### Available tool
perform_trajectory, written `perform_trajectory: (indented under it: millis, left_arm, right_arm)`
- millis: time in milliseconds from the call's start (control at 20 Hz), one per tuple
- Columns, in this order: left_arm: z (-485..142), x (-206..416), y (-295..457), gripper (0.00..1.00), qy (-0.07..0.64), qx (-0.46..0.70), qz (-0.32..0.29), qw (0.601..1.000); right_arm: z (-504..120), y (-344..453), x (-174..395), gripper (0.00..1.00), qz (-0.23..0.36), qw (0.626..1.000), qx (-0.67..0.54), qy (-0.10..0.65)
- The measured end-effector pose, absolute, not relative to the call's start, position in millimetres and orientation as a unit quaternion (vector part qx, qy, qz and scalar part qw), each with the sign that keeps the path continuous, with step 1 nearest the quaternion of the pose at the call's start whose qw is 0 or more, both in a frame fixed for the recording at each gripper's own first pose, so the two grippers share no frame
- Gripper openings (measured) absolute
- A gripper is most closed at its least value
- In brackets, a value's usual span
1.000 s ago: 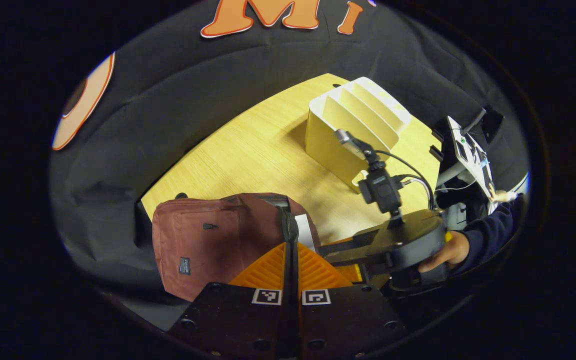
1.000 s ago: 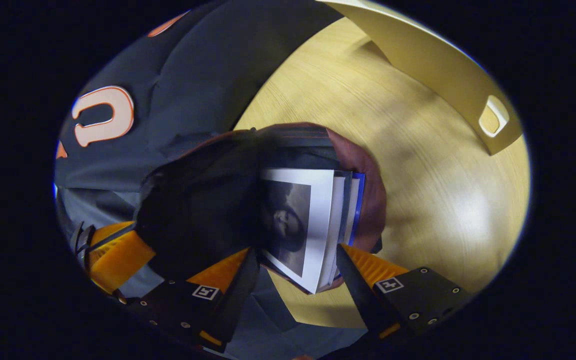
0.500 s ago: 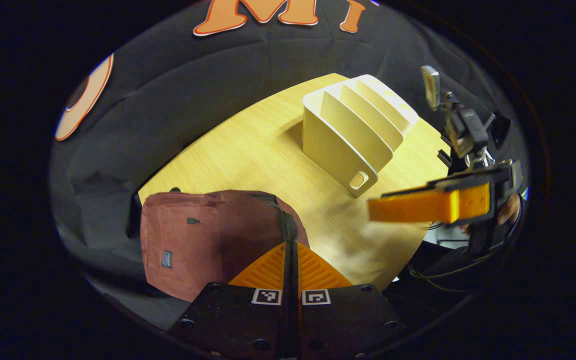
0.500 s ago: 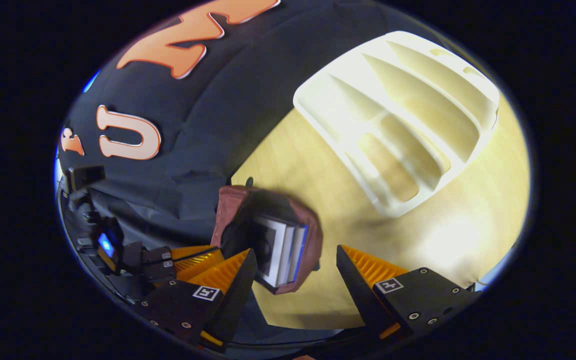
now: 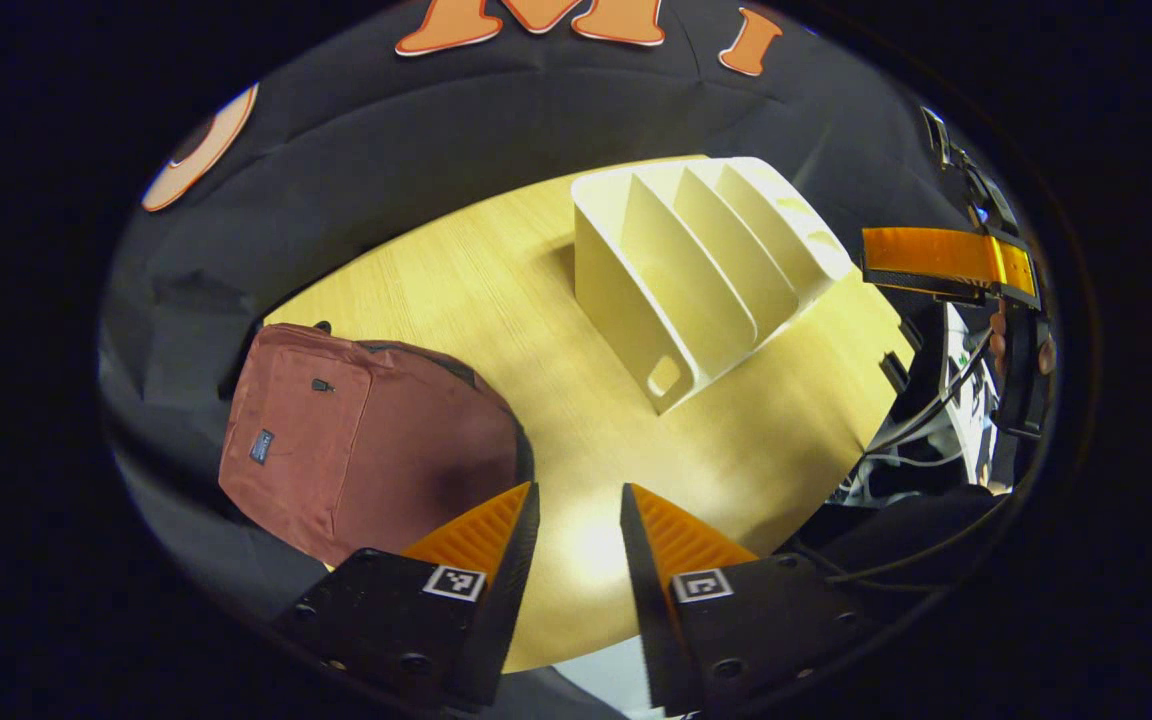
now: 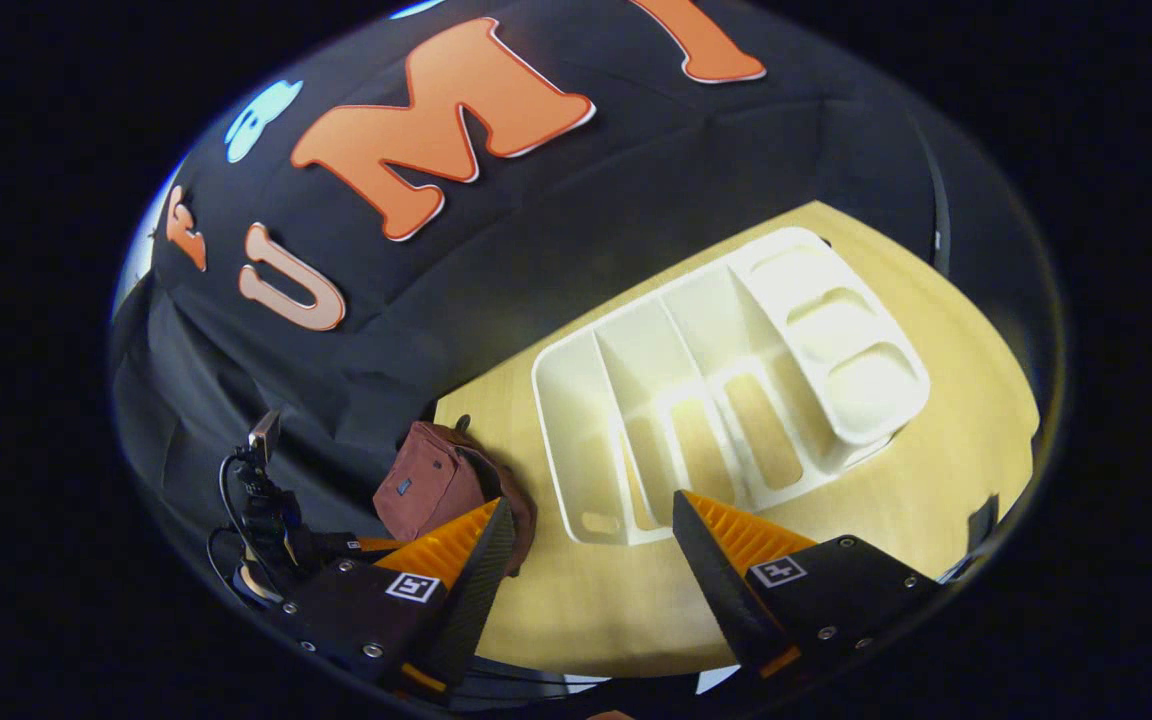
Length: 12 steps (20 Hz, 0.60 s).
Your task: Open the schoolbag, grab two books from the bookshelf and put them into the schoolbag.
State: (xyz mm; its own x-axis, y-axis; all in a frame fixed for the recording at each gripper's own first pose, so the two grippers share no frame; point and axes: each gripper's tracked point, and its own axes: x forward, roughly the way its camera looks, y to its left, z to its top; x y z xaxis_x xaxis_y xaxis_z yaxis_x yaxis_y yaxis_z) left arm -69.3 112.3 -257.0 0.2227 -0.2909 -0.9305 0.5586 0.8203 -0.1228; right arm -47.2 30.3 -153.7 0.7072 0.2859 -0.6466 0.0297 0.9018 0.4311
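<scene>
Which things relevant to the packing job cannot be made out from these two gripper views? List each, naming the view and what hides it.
- Schoolbag interior, left gripper view: the bag's own fabric covers it, so books inside can't be confirmed.
- Schoolbag opening, right gripper view: too small, partly behind the right gripper finger.
- Bookshelf slot floors, left gripper view: dividers hide them.
- Table near edge, left gripper view: behind the left gripper.
</scene>
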Motion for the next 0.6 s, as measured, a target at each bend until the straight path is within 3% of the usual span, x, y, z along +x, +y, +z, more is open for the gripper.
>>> perform_trajectory:
  millis: [200, 250, 350, 600]
  left_arm:
    - [-218.4, -72.3, 62.1, 0.75, 0.497, 0.076, -0.227, 0.834]
    - [-210.8, -72.9, 47.6, 0.88, 0.479, 0.067, -0.214, 0.849]
    - [-201.1, -73.4, 26.9, 0.95, 0.445, 0.041, -0.187, 0.875]
    - [-186.9, -62.3, -6.6, 0.96, 0.335, 0.002, -0.12, 0.934]
  right_arm:
    - [-118.5, 7.8, -39.6, 0.97, 0.109, 0.929, 0.138, 0.326]
    - [-110.4, 3.4, -37.1, 0.97, 0.115, 0.937, 0.116, 0.309]
    - [-92.2, -6.1, -34.5, 0.97, 0.124, 0.951, 0.074, 0.274]
    - [-65.0, -20.6, -35.9, 0.97, 0.121, 0.966, 0.036, 0.227]
